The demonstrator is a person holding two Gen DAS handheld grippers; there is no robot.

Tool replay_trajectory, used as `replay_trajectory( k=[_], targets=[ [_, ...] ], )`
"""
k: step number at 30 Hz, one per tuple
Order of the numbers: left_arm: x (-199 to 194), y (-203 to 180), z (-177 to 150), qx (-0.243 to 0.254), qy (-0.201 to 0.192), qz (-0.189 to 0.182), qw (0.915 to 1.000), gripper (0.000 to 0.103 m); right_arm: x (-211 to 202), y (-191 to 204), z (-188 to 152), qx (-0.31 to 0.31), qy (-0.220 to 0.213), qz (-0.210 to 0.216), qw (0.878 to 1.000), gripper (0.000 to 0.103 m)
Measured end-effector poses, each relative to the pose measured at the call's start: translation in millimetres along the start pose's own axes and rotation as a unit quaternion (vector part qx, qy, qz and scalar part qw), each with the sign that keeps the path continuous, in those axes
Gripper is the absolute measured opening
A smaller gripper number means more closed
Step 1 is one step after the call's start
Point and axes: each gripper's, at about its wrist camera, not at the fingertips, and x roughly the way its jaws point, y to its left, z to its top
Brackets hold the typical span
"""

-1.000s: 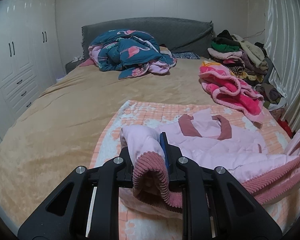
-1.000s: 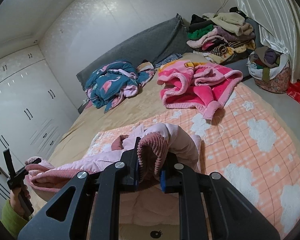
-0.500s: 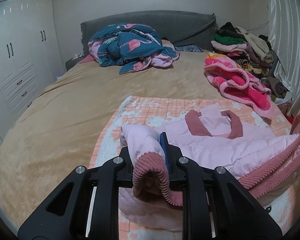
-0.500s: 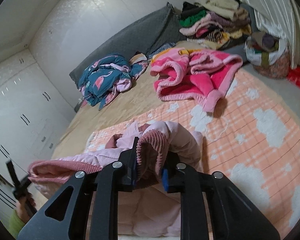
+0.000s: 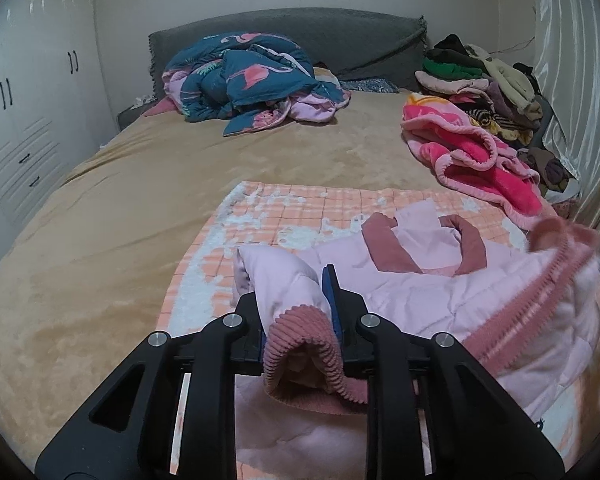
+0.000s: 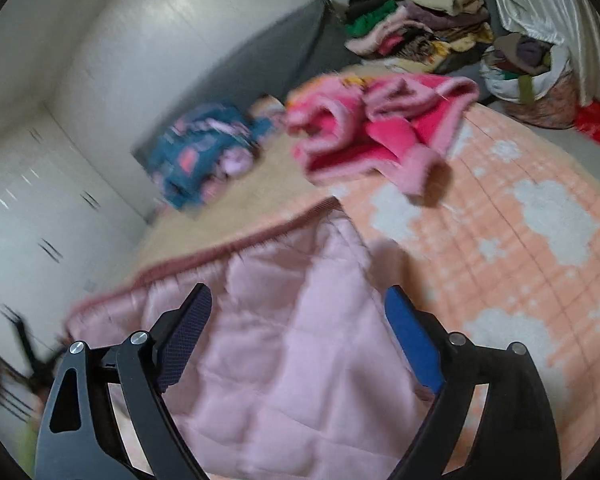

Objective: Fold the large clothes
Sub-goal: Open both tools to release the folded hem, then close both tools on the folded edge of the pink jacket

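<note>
**Holding one cuff, other gripper wide**

Gripping the ribbed cuff (image 5: 304,344) of the pink jacket (image 5: 432,292), my left gripper (image 5: 298,312) is clamped on it at lower centre of the left view. The jacket lies spread on the orange blanket (image 5: 300,216) over the bed (image 5: 140,208), its collar toward the headboard. In the right view, which is blurred, my right gripper (image 6: 300,332) stands wide with nothing between its pads, hanging over the jacket's quilted fabric at lower centre. A bright pink blanket (image 6: 376,136) sits at upper centre there, a clothes pile (image 6: 416,20) above it.
</note>
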Motion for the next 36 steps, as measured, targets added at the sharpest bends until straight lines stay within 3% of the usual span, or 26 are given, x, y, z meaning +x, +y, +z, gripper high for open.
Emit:
replay_trajectory(
  k=[5,7,8,9,14,19,24,26,30,33,34,36],
  targets=[
    [16.6,-2.8,-3.3,-0.002,0.011,0.002,0.9999,0.028,38.2,-3.6,-24.1,-0.042,0.040,-0.066,0.996,0.088],
    [18.7,-0.3,-5.4,-0.017,0.014,-0.019,0.9996,0.043,50.7,-5.9,-31.1,-0.055,0.053,-0.078,0.994,0.088],
    [18.1,1.7,-5.8,-0.026,0.015,-0.033,0.9990,0.062,55.5,-6.4,-33.7,-0.059,0.058,-0.083,0.993,0.088],
    [17.4,2.7,-5.6,-0.031,0.013,-0.042,0.9986,0.074,60.6,-6.1,-36.8,-0.065,0.064,-0.088,0.992,0.088],
    [-0.1,0.4,-2.5,-0.033,-0.016,-0.059,0.9976,0.087,69.2,-5.6,-42.0,-0.092,0.060,-0.107,0.988,0.091],
    [-8.8,9.2,-8.1,-0.015,-0.040,-0.035,0.9985,0.094,66.9,-10.8,-39.9,-0.099,0.056,-0.109,0.988,0.091],
    [20.7,34.9,-35.3,-0.015,0.008,-0.002,0.9999,0.094,60.3,-18.1,-41.0,-0.103,0.050,-0.111,0.987,0.091],
    [35.1,46.6,-53.0,-0.031,0.036,-0.015,0.9988,0.094,59.2,-20.3,-44.6,-0.109,0.053,-0.106,0.987,0.091],
    [62.6,57.6,-82.8,-0.063,0.088,-0.077,0.9911,0.094,60.6,-24.8,-51.6,-0.116,0.060,-0.094,0.987,0.091],
    [74.5,51.9,-96.9,-0.059,0.108,-0.087,0.9886,0.093,62.4,-28.0,-56.1,-0.109,0.064,-0.087,0.988,0.091],
    [74.5,50.8,-99.9,-0.056,0.108,-0.087,0.9887,0.092,62.3,-27.4,-57.9,-0.111,0.064,-0.085,0.988,0.090],
    [72.7,45.1,-101.5,-0.044,0.103,-0.085,0.9900,0.071,62.0,-23.2,-62.2,-0.129,0.063,-0.074,0.987,0.066]
  ],
)
